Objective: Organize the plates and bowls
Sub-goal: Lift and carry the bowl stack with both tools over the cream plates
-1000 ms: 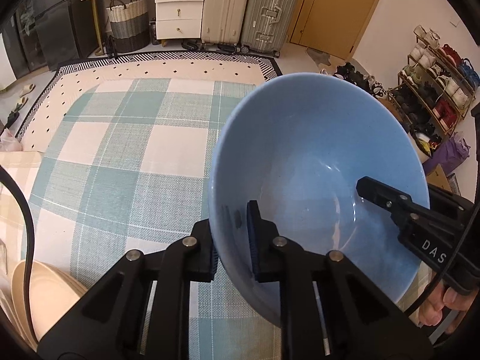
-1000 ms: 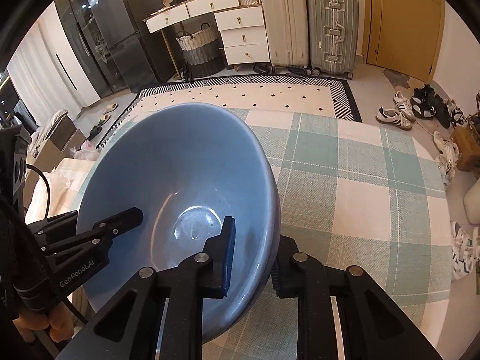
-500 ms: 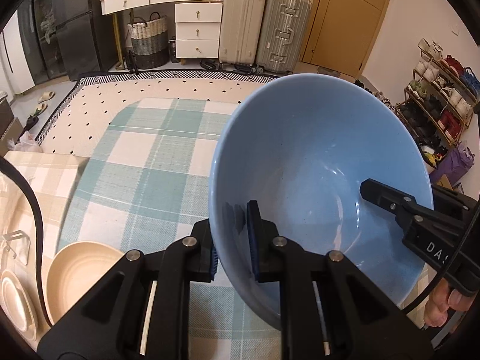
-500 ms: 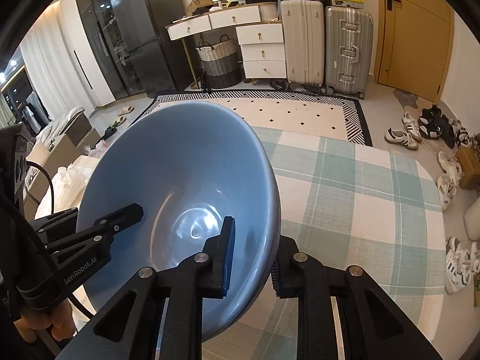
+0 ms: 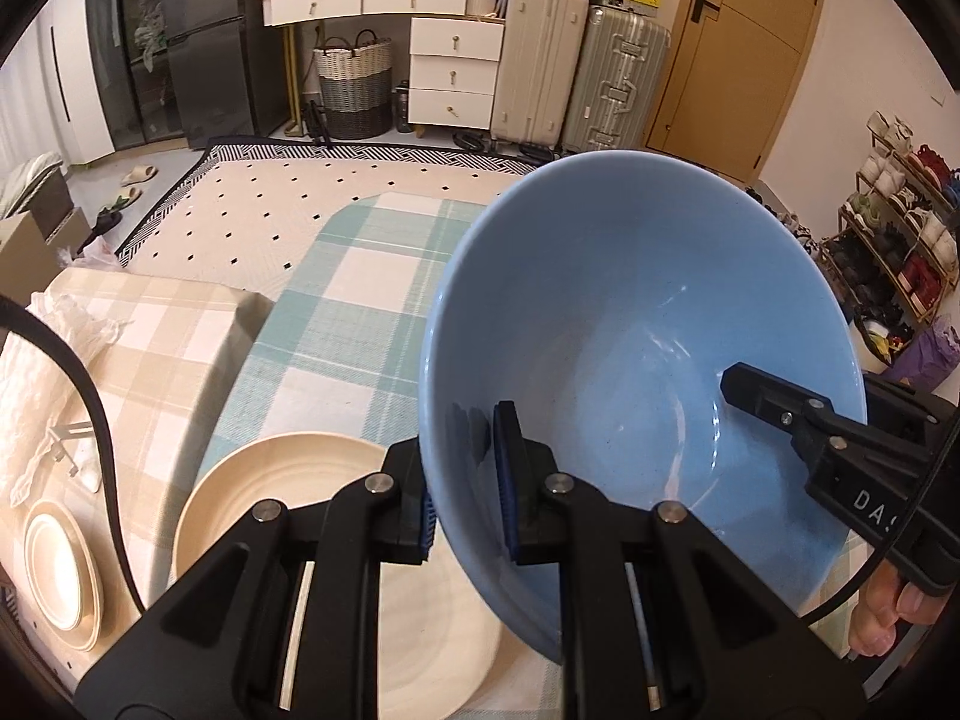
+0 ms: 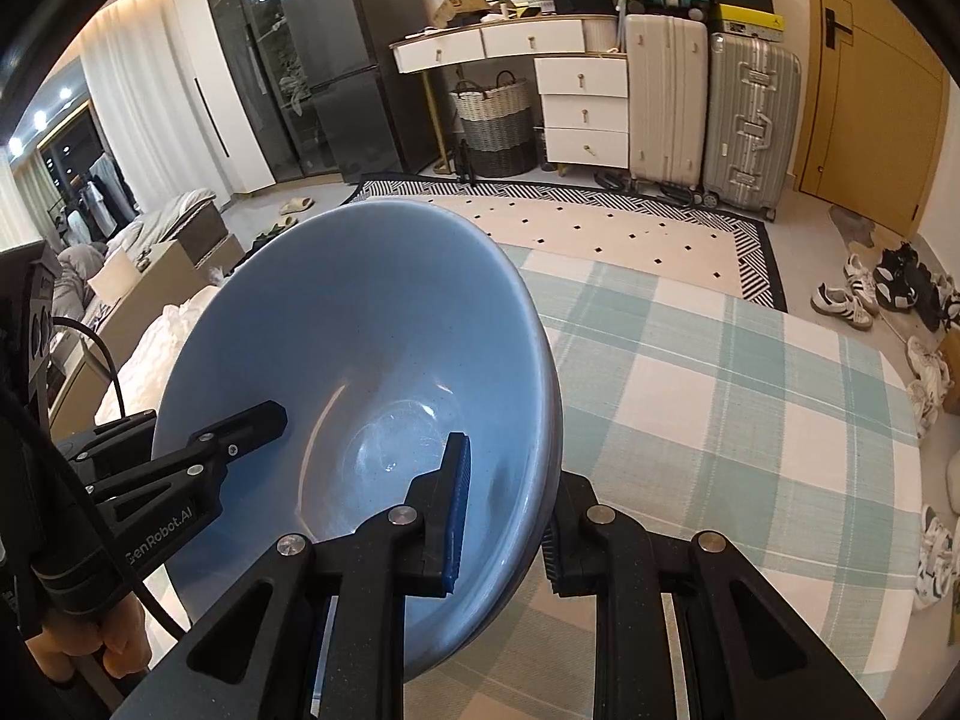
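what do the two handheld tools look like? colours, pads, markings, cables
Both are matte black plastic linkages with silver pivot screws. The left tool and right tool have ribbed blue pads on their fingers. White lettering on the sides: "GenRobot.AI" on the left tool's body, a partial "DA" on the right's. A black cable trails from the left one. No sleeves are visible.

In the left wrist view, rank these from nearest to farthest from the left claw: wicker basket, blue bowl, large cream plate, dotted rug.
1. Blue bowl: its rim is clamped in the left claw.
2. Large cream plate: on the tablecloth just below and left of the claw.
3. Dotted rug: on the floor beyond the table.
4. Wicker basket: past the rug, under the white desk.
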Demonstrator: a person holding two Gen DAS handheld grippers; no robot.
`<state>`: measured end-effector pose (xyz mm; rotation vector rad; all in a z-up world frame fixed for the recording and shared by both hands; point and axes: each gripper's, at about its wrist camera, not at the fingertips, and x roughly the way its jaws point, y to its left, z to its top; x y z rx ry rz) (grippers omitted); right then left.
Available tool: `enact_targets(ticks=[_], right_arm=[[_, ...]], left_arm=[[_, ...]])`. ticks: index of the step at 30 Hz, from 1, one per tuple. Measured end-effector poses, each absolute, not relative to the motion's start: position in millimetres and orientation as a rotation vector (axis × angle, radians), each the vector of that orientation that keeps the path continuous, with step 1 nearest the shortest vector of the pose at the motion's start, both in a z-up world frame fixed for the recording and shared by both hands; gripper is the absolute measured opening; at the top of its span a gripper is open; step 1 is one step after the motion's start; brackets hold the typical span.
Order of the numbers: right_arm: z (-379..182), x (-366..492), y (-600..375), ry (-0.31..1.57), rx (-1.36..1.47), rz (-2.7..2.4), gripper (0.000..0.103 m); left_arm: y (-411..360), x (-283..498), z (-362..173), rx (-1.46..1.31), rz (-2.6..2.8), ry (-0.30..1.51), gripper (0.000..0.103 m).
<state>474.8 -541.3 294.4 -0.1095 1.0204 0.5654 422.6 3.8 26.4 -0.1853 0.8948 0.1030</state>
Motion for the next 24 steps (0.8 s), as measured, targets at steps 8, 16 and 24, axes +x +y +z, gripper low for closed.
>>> enact_targets(ticks=[8, 16, 24], right_arm=[[296.4, 454.0, -503.0, 1.023, -0.132, 0.620, 0.020], [296.5, 432.3, -461.9, 1.030, -0.154, 0.675, 0.020], [291.1, 409.5, -425.8, 1.039, -0.183, 0.719, 0.020]], left_arm=[[46.6, 385.8, 30.2, -0.210, 0.152, 0.884, 0.013], [96.2, 343.6, 30.7, -0.241, 0.204, 0.884, 0.013], [138.8, 312.4, 20.9, -0.270, 0.240, 0.885, 0.013]])
